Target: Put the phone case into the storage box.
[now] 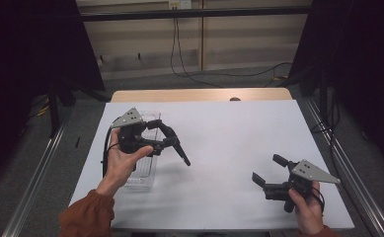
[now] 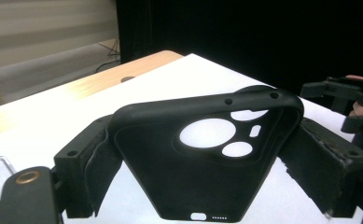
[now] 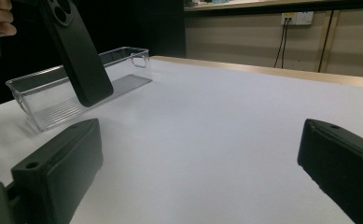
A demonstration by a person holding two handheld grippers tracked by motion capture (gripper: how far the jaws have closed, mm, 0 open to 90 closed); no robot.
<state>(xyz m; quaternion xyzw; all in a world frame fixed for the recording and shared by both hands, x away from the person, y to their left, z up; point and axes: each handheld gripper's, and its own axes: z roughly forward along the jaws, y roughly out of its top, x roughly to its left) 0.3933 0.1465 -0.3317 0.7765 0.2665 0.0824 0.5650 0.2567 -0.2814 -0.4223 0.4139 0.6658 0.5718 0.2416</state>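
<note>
We see the white tabletop (image 1: 229, 148) spread wide under both hands. At its left side lies a clear plastic tray (image 1: 142, 173), long and narrow, with a handle notch at its far end in the right gripper view. Above and just beside that tray we have the left claw (image 1: 167, 138), clamped on a black phone case (image 1: 177, 148). In the left gripper view the case (image 2: 202, 163) sits squeezed by its two long edges between the pads, camera cut-outs towards the far end, held off the tabletop. Over at the right, near the front edge, we find the right claw (image 1: 267, 170) with its jaws wide apart, holding nothing, low over bare tabletop.
</note>
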